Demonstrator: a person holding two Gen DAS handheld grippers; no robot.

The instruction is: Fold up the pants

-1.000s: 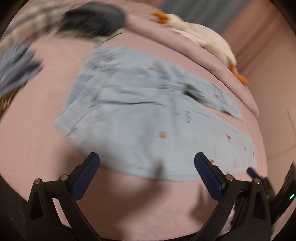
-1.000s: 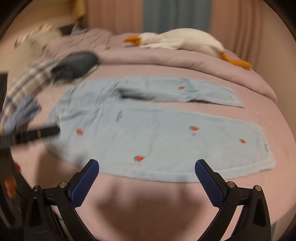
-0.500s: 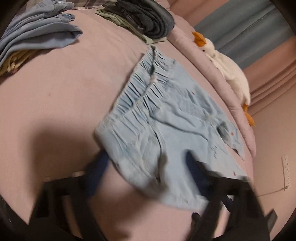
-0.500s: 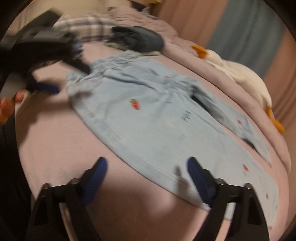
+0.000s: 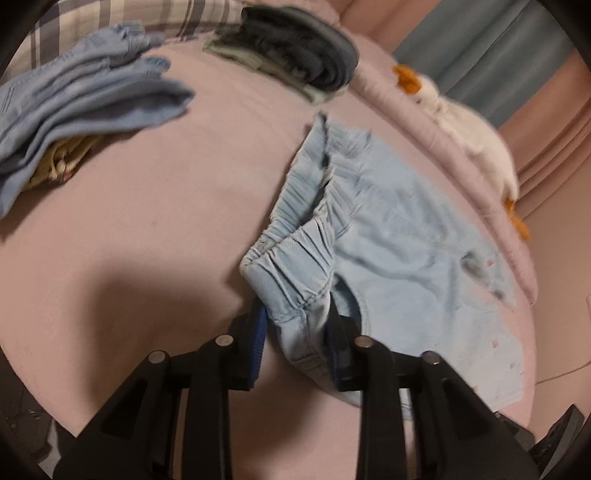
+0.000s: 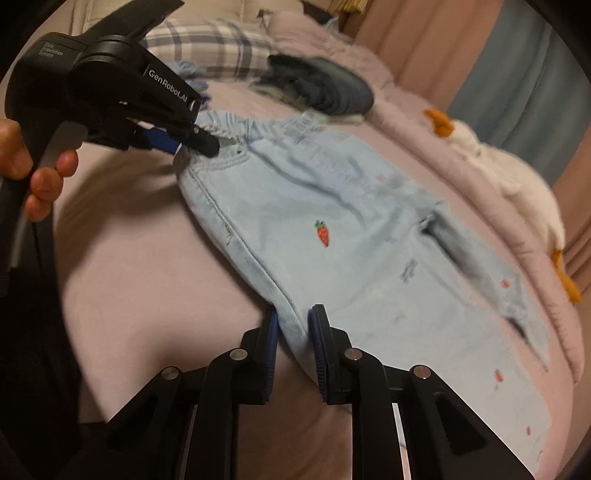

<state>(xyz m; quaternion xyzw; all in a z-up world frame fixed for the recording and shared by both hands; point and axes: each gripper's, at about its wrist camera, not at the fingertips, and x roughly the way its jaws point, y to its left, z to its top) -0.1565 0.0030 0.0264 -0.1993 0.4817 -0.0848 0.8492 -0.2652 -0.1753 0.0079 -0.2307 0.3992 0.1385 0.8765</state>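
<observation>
Light blue pants (image 5: 406, 258) with small carrot prints lie spread on the pink bed (image 5: 147, 221). My left gripper (image 5: 297, 332) is at the near corner of the elastic waistband; its jaws are closing, with bunched fabric filling the gap between the blue pads. The right wrist view shows that left gripper (image 6: 192, 142) clamped at the waistband corner, held by a hand (image 6: 37, 177). My right gripper (image 6: 294, 332) straddles the near side seam of the pants (image 6: 351, 229) below the hip. Its jaws are closing too, with the hem edge pinched up between the pads.
A stack of blue folded clothes (image 5: 85, 103) lies at the far left and a dark folded pile (image 5: 295, 70) at the far end. A white plush goose (image 5: 469, 136) rests along the bed's far right edge. A plaid blanket (image 5: 147, 14) is behind.
Both grippers came down to the pants and narrowed from wide open. The left now holds the waistband corner, slightly lifted and bunched; the right holds the near side seam.
</observation>
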